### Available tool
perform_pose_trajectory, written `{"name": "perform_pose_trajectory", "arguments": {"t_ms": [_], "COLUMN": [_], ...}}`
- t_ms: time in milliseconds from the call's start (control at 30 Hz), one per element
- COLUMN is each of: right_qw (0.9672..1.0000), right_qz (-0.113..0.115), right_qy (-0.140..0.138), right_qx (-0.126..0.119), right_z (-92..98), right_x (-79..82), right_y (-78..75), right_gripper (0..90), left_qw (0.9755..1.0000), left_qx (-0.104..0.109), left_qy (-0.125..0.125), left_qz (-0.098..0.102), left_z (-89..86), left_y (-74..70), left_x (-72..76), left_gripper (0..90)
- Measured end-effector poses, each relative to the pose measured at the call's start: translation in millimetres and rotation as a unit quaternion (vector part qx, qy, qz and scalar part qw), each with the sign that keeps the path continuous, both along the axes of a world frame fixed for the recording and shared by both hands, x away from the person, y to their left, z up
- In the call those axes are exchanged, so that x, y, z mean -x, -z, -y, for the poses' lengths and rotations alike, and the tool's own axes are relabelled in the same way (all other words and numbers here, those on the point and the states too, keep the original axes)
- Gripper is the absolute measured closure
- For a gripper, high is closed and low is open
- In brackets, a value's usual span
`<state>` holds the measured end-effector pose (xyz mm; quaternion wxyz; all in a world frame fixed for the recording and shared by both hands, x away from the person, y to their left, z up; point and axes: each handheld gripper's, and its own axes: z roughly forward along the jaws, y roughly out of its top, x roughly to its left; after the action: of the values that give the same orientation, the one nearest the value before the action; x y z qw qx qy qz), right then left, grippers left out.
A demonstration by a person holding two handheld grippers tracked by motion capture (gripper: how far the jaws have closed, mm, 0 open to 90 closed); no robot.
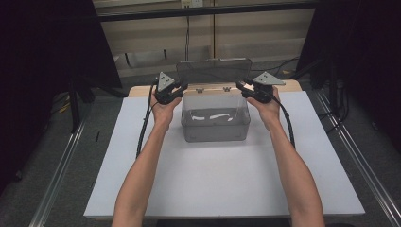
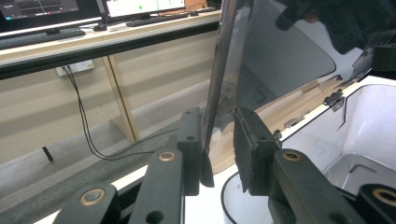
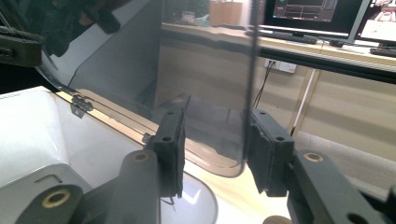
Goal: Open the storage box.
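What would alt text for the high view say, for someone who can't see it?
A person's two hand-held grippers, left gripper and right gripper, flank the raised lid of a clear plastic box on a white table.

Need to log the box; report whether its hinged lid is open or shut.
Open: the clear plastic box's smoky hinged lid stands upright behind it.

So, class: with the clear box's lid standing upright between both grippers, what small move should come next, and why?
Probably close the right gripper on the lid: its edge stands in a visible gap there, while the left gripper looks nearly shut on the other edge.
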<state>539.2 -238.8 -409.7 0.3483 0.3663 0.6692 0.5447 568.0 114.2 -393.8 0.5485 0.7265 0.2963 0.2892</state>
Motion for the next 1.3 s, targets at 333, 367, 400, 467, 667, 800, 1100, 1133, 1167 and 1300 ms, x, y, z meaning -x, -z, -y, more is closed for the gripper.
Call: {"name": "perform_pose_trajectory", "arguments": {"t_ms": [333, 367, 400, 467, 667, 800, 1100, 1133, 1167, 1300], "right_qw": [0.9998, 0.9998, 0.9997, 0.9997, 0.9997, 0.9997, 0.9996, 0.9996, 0.9996, 0.9996], "right_qz": [-0.01, -0.01, -0.01, -0.011, -0.013, -0.013, -0.017, -0.016, -0.016, -0.017], "right_qy": [-0.008, -0.007, -0.007, -0.004, -0.004, -0.002, 0.004, 0.005, 0.006, 0.007], "right_qx": [-0.014, -0.018, -0.021, -0.022, -0.022, -0.022, -0.024, -0.023, -0.024, -0.022], "right_z": [0.7, 1.5, 2.6, 3.5, 3.5, 3.2, 1.9, 1.8, 1.5, 0.9], "right_x": [-3.8, -4.4, -5.2, -6.2, -9.2, -10.2, -13.0, -13.4, -13.7, -14.6], "right_y": [4.9, 5.2, 5.7, 5.5, 5.0, 4.7, 4.2, 4.2, 4.1, 3.9], "right_gripper": [63.4, 65.4, 68.0, 69.0, 69.4, 70.4, 70.3, 70.2, 70.0, 69.3], "left_qw": [1.0, 1.0, 0.9999, 0.9999, 0.9997, 0.9997, 0.9997, 0.9997, 0.9997, 0.9996], "left_qx": [-0.007, -0.008, -0.009, -0.01, -0.016, -0.015, -0.009, -0.008, -0.007, -0.009], "left_qy": [-0.002, -0.003, -0.005, -0.008, -0.006, -0.008, -0.011, -0.01, -0.01, -0.01], "left_qz": [0.002, 0.002, 0.001, -0.002, -0.016, -0.016, -0.022, -0.023, -0.021, -0.023], "left_z": [-1.3, -1.6, -1.8, -2.1, -0.9, 0.5, 2.3, 3.0, 4.1, 5.0], "left_y": [0.8, 1.0, 1.3, 3.6, 13.7, 13.7, 13.3, 13.4, 13.5, 14.1], "left_x": [-2.2, -2.9, -3.2, -4.5, -9.5, -12.0, -15.0, -15.2, -15.4, -16.6], "left_gripper": [75.0, 75.2, 75.5, 76.1, 75.7, 75.5, 72.6, 72.6, 72.0, 70.4]}}
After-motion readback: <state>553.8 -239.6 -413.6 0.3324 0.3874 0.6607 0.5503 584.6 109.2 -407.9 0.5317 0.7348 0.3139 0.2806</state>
